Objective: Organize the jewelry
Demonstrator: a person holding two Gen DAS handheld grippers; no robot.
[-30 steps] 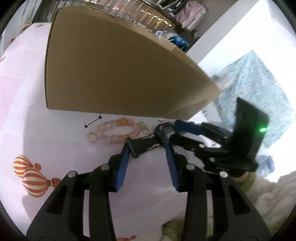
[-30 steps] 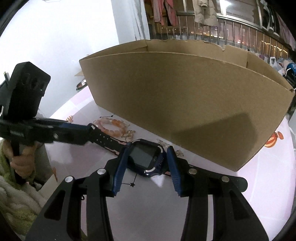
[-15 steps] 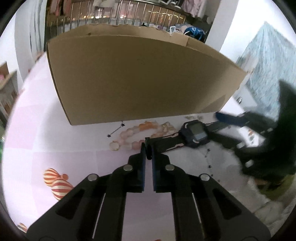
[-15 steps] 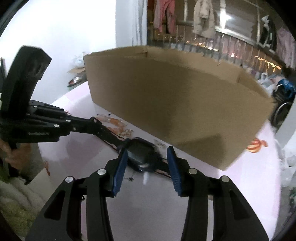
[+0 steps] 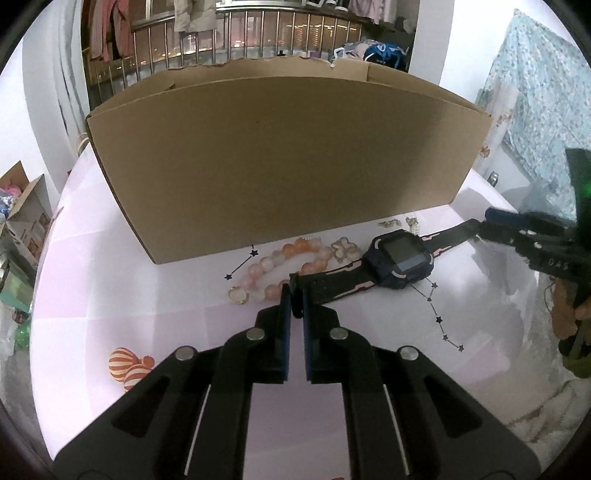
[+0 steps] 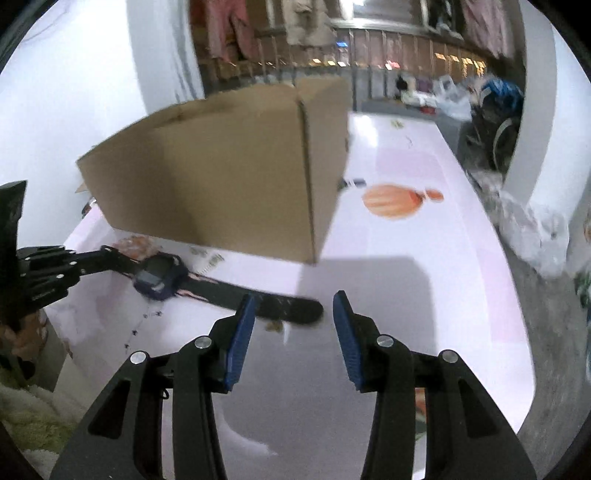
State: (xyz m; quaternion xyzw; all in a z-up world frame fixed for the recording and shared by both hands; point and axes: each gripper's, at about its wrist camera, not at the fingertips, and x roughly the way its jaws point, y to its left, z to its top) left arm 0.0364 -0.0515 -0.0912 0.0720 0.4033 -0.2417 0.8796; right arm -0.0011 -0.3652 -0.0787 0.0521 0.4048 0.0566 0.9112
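The left hand-held gripper (image 5: 295,301) is clamped on the end of a dark watch (image 5: 400,264) strap, its blue pads (image 5: 284,332) nearly together, the watch lying face up on a pale pink bench (image 5: 147,295). Just beside the strap sits a pink bead bracelet (image 5: 280,266), with a small gold ring (image 5: 237,295) at its near end — all in front of a large cardboard box (image 5: 288,158). At the right edge, the right hand-held gripper (image 5: 491,230) reaches the strap's far end — whether it grips is unclear.

White walls (image 5: 44,122); metal railing (image 5: 258,37); hanging clothes (image 5: 110,33); dim light.
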